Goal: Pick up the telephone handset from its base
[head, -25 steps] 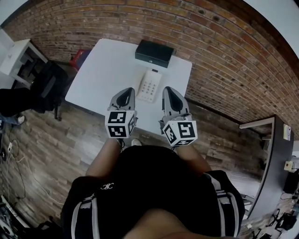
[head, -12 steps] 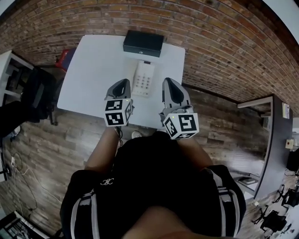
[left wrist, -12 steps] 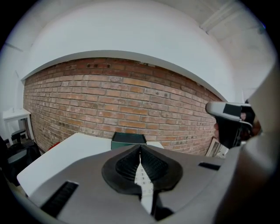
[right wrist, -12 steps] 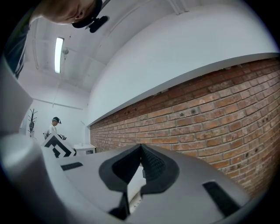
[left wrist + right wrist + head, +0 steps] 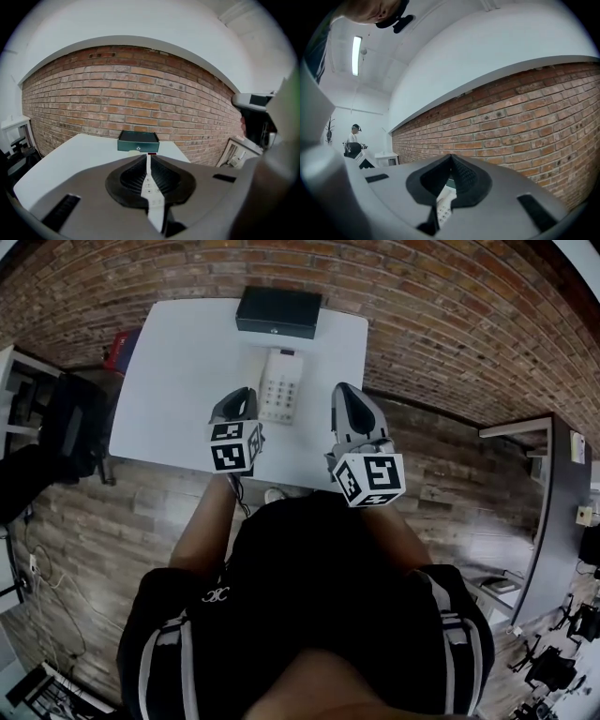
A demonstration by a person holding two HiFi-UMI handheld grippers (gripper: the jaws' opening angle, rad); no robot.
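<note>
A white telephone (image 5: 279,385) with a keypad lies on the white table (image 5: 178,399), its handset resting on the base; I cannot make out the handset apart from the base. My left gripper (image 5: 240,401) is just left of the phone's near end, over the table, jaws shut and empty. Through the thin slit between its pads the phone (image 5: 150,187) shows straight ahead of the left gripper (image 5: 148,157). My right gripper (image 5: 345,396) hovers to the phone's right, near the table's right edge, jaws together with nothing held. In its own view the right gripper (image 5: 451,157) half hides the phone (image 5: 444,205).
A black box (image 5: 278,312) sits at the table's far edge against the brick wall (image 5: 450,343), just beyond the phone. Wooden floor surrounds the table. Dark furniture (image 5: 66,423) stands to the left, a grey cabinet (image 5: 548,512) to the right. A person (image 5: 355,133) stands far off.
Both grippers have moved forward from the table's near edge to either side of the phone. The left one has sunk lower. Both jaws stayed together.
</note>
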